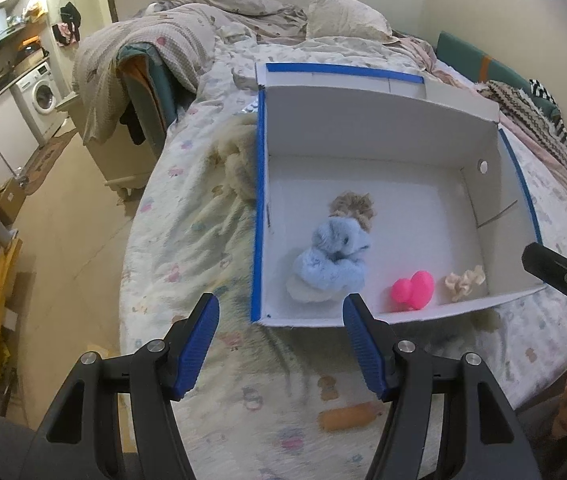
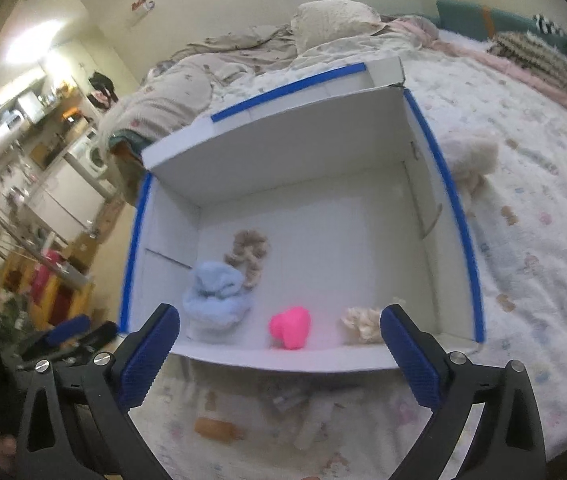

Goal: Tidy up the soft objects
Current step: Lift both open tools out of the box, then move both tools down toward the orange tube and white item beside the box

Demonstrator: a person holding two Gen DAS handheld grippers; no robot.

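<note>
A white box with blue-taped rims (image 1: 258, 208) (image 2: 459, 216) lies open on the bed. Inside are a light blue fluffy piece (image 1: 333, 258) (image 2: 215, 292) over a cream one (image 1: 303, 294), a tan scrunchie (image 1: 353, 204) (image 2: 249, 254), a pink heart (image 1: 413, 286) (image 2: 291, 326) and a small cream scrunchie (image 1: 465, 280) (image 2: 363, 322). My left gripper (image 1: 279, 312) is open and empty over the box's near left corner. My right gripper (image 2: 279, 320) is open and empty above the near wall. A cream plush (image 1: 239, 164) (image 2: 469, 160) lies outside the box.
An orange soft tube (image 1: 349, 416) (image 2: 217, 428) lies on the patterned bedspread in front of the box. Rumpled blankets and a pillow (image 1: 345, 16) are at the bed's far end. A washing machine (image 1: 41, 94) and clutter stand to the left.
</note>
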